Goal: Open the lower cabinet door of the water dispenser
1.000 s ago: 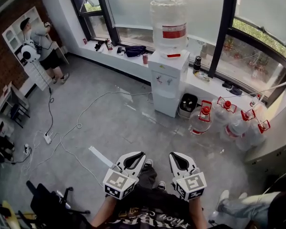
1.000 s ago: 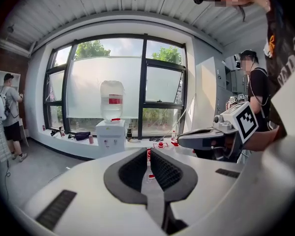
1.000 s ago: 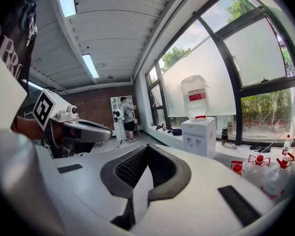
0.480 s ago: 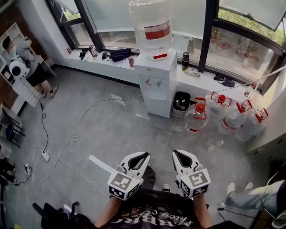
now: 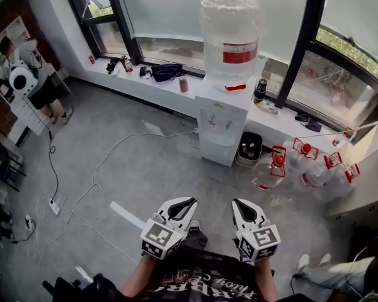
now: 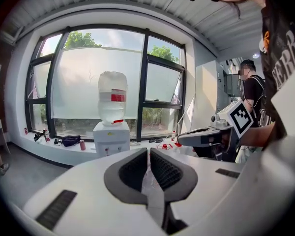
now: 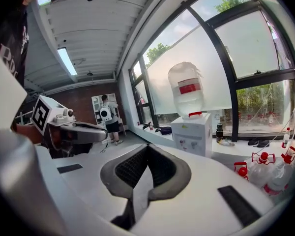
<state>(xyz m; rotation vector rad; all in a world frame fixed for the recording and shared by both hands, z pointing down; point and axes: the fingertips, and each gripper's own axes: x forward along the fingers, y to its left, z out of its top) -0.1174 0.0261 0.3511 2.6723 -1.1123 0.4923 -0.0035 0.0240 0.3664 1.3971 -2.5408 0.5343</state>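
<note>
The white water dispenser (image 5: 222,121) stands against the window sill with a big clear bottle (image 5: 230,36) on top. Its lower cabinet door (image 5: 218,150) is closed. Both grippers are held low in front of the person, far short of the dispenser across the grey floor. My left gripper (image 5: 188,202) is shut with nothing in it, and my right gripper (image 5: 239,204) is shut and empty as well. In the left gripper view the dispenser (image 6: 110,137) shows beyond the closed jaws of that gripper (image 6: 148,151). The right gripper view has the dispenser (image 7: 191,134) ahead of its gripper (image 7: 147,149).
A black bin (image 5: 249,148) and several red-capped water jugs (image 5: 305,165) stand right of the dispenser. Cables (image 5: 94,181) and a white strip (image 5: 127,215) lie on the floor at left. A person (image 5: 25,74) stands at a shelf far left. Small items line the sill (image 5: 164,73).
Both grippers have been carried forward towards the dispenser, which now looks slightly closer and further right in the head view. Their jaws stayed shut.
</note>
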